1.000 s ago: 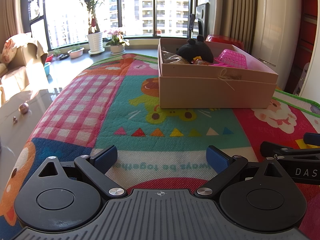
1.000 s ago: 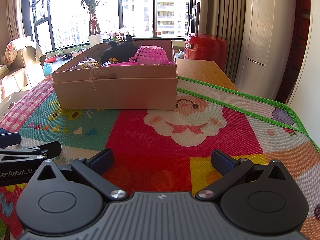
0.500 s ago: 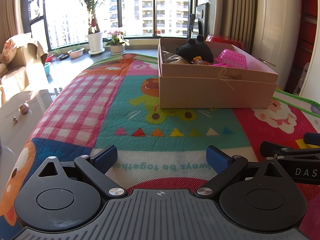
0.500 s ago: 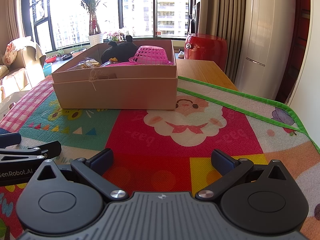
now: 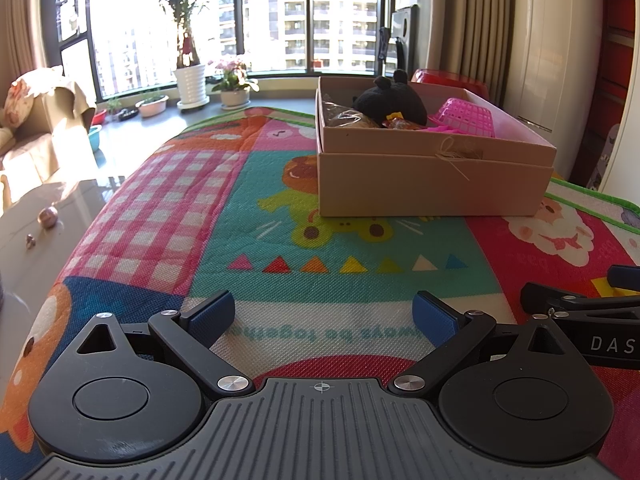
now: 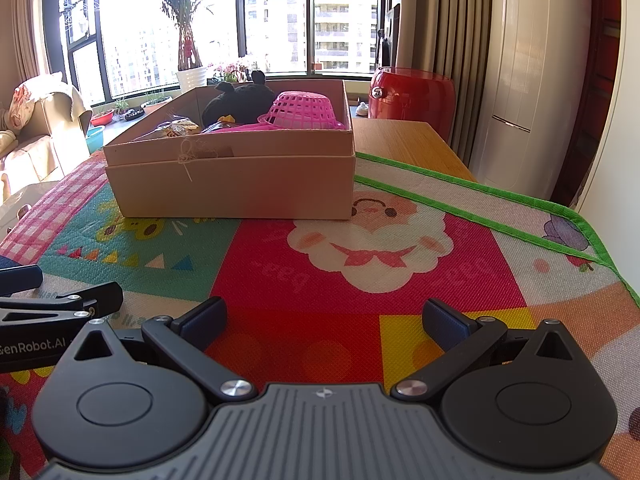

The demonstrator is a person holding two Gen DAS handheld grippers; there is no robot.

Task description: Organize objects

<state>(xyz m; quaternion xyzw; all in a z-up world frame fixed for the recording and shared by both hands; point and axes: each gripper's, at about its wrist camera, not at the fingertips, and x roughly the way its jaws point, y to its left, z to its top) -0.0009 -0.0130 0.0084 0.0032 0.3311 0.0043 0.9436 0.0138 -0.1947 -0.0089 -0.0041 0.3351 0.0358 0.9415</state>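
Observation:
A tan cardboard box (image 5: 432, 184) (image 6: 236, 184) stands on the colourful play mat (image 5: 304, 236) (image 6: 360, 280). Inside it lie a black plush toy (image 5: 390, 102) (image 6: 236, 102), an upturned pink plastic basket (image 5: 466, 117) (image 6: 302, 110) and some wrapped snack packets (image 5: 348, 118) (image 6: 176, 130). My left gripper (image 5: 323, 316) rests low over the mat's near edge, well short of the box, open with nothing between its fingers. My right gripper (image 6: 326, 320) sits beside it to the right, also open and empty. Each gripper's fingers show at the edge of the other's view.
The mat covers a wooden table (image 6: 400, 144). A red drum stool (image 6: 412, 96) and a tall white unit (image 6: 540, 80) stand at the back right. Potted plants (image 5: 192, 80) line the window sill. An armchair (image 5: 36, 128) stands at the left. The floor (image 5: 40, 232) drops away left of the table.

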